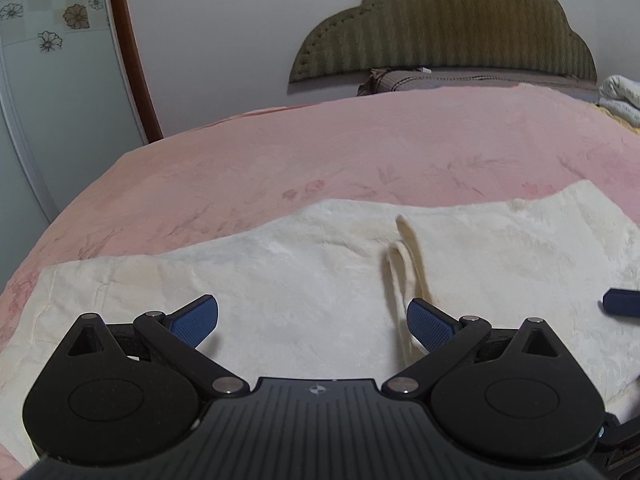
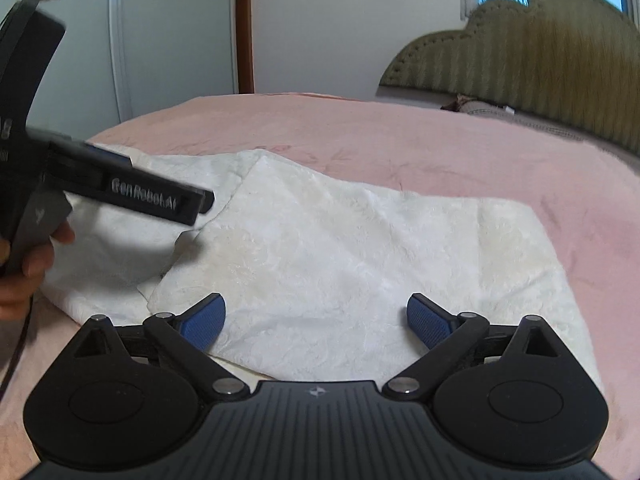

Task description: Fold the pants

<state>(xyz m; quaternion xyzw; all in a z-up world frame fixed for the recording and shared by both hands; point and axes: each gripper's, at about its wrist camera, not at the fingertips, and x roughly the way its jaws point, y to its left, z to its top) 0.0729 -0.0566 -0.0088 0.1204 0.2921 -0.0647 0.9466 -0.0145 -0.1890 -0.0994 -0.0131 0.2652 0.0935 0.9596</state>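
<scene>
Cream-white pants (image 1: 280, 272) lie flat on a pink bed cover (image 1: 320, 148), with a pale drawstring (image 1: 404, 264) looped on top near the waist. My left gripper (image 1: 312, 322) hovers open just above the cloth, blue pads wide apart, nothing between them. A blue fingertip of the right gripper pokes in at the right edge (image 1: 622, 302). In the right wrist view the pants (image 2: 340, 248) show one layer folded over another, and my right gripper (image 2: 316, 320) stands open over the near edge. The left gripper (image 2: 204, 202), held by a hand (image 2: 28, 264), reaches in from the left.
The pink bed cover (image 2: 440, 148) spreads far beyond the pants. A padded olive headboard (image 1: 452, 28) and a patterned pillow (image 1: 400, 80) sit at the back, with folded white bedding (image 1: 620, 98) at far right. A flowered wardrobe door (image 1: 52, 60) stands left of the bed.
</scene>
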